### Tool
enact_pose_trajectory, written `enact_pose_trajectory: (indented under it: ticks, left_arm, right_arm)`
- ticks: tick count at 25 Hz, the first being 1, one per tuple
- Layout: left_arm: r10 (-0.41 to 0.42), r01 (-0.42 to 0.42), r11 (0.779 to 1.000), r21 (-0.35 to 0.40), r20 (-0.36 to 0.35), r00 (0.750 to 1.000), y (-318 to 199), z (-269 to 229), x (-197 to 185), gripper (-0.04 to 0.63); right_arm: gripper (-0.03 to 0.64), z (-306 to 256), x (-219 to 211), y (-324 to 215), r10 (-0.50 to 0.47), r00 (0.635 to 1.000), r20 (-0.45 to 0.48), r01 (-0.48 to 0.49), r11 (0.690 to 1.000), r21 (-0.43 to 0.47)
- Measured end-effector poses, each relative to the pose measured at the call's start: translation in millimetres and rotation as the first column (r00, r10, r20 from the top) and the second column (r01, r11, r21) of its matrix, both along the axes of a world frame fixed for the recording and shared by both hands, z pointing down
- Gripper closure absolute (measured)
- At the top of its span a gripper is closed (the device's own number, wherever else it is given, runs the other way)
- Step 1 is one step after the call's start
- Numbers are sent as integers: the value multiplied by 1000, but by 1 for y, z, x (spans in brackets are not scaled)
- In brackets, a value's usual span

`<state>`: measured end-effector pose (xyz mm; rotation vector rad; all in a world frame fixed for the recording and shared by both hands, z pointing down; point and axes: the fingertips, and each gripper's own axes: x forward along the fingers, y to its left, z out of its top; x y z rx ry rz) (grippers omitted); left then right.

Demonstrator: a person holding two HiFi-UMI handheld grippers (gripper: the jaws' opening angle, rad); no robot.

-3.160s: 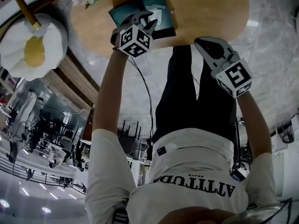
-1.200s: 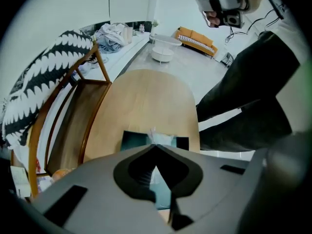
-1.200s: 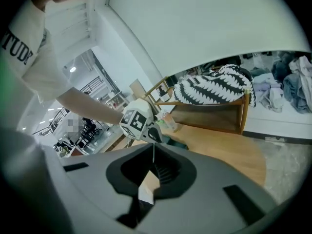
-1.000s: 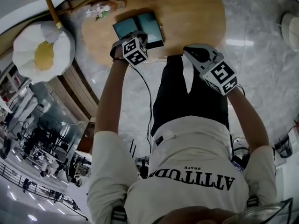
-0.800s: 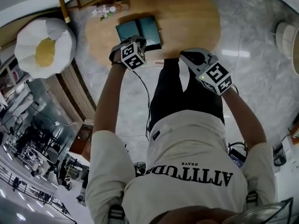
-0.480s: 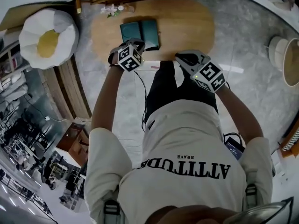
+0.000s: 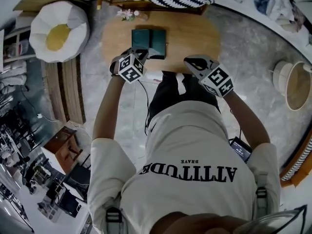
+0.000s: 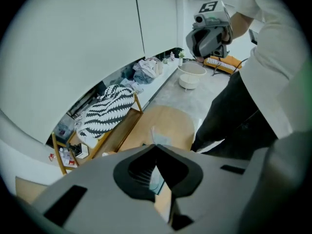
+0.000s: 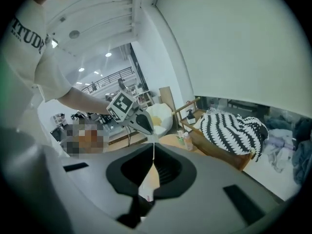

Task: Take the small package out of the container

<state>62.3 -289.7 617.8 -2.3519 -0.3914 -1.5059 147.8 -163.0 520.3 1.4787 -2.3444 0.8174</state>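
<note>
We pull our left hand-held gripper (image 7: pixel 144 54) back from over the container (image 7: pixel 148 37) to its near edge. Our right hand-held gripper (image 7: pixel 192 62) draws in to the table (image 7: pixel 195 33) edge.

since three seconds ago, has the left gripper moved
Yes. The left gripper has drawn back toward the person, from over the dark container to its near-left corner.

Matt wood table (image 7: pixel 195 33); glossy stone-look floor (image 7: pixel 253 48); smooth dark container (image 7: pixel 148 37).

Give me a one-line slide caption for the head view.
Top-down: a person holds the left claw and right claw, both shut, near a dark green container on an oval wooden table.
</note>
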Motion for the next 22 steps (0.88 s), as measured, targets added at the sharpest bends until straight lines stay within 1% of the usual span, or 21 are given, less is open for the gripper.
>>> enact_pose_trajectory:
  ticks: [2,4,7,9,12,15,17,19,22]
  left_arm:
    - [-59,58,998,-10,-35,998,6,-19,-2,574]
    - [-128,126,992,-23,-71,989,11,-37,-4,574]
    - [-243,238,970,-55,-124,962,18,-62,-6,574]
    - [-319,309,947,-86,-156,935,24,-77,-9,574]
    - [-429,407,902,-144,-202,880,32,-97,-17,574]
    - [-507,465,860,-211,-244,826,39,-114,-29,574]
    - [-550,497,833,-244,-255,795,43,-118,-40,574]
    - [-583,523,810,-267,-258,771,47,-121,-52,574]
    - [-614,548,786,-286,-260,745,53,-124,-68,574]
  right_arm:
    - [595,-7,1,12,-19,1000,-16,19,1000,-1]
    - [595,-14,4,21,-29,999,-25,29,1000,9]
    - [595,-23,13,30,-27,1000,-12,27,999,37]
    - [595,-26,19,35,-37,999,0,37,999,37]
    - [595,-28,21,39,-74,997,1,74,997,32]
    - [595,-29,15,38,-122,993,-10,122,992,28]
    - [595,-31,7,35,-151,988,-16,152,988,29]
    - [595,-33,-1,30,-169,985,-14,170,985,33]
    - [595,-34,-12,29,-182,983,-5,182,983,36]
